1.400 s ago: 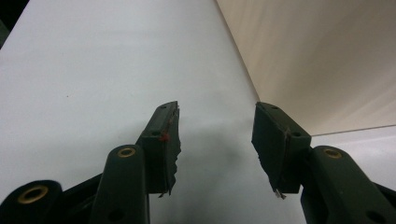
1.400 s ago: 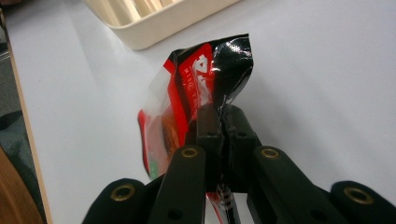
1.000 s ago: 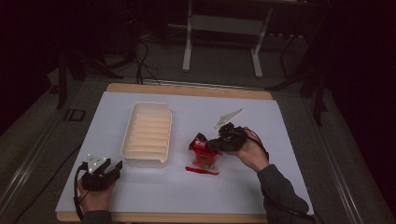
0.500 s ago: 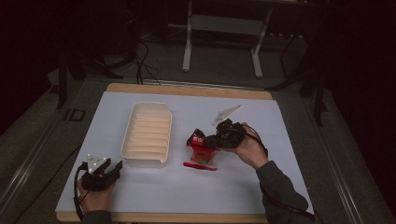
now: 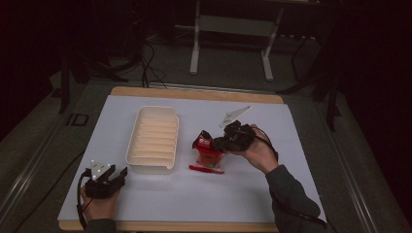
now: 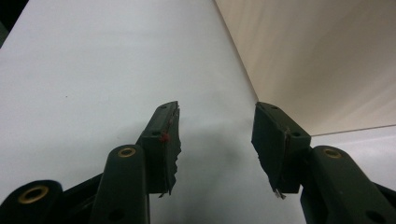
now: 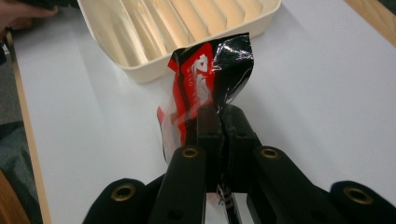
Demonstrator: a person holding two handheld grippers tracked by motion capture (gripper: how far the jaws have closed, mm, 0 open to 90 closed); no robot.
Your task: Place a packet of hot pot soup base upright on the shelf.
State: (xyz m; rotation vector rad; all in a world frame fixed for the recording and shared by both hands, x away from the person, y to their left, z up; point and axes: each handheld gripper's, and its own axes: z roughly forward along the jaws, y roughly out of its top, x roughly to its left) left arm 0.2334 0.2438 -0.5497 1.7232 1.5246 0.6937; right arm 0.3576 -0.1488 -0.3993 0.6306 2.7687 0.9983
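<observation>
Both hand-held grippers differ: your right hand-held gripper point(image 7: 218, 114) pinches the red-and-black wrapper point(image 7: 210, 79) clear of the table point(image 5: 243, 194), while your left hand-held gripper point(image 6: 217, 135) idles spread.

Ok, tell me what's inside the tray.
The tray shows bare ribs, nothing lying on them. The near wall hides a strip of floor, and the bag in the right gripper covers a corner.

Dim lab or studio — white-topped table point(image 5: 145, 204), metal stand legs point(image 5: 197, 43), floor cables point(image 5: 145, 63)

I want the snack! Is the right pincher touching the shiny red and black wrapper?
Touching. In the right gripper view the right gripper has its black jaws shut on the shiny red and black wrapper.
</observation>
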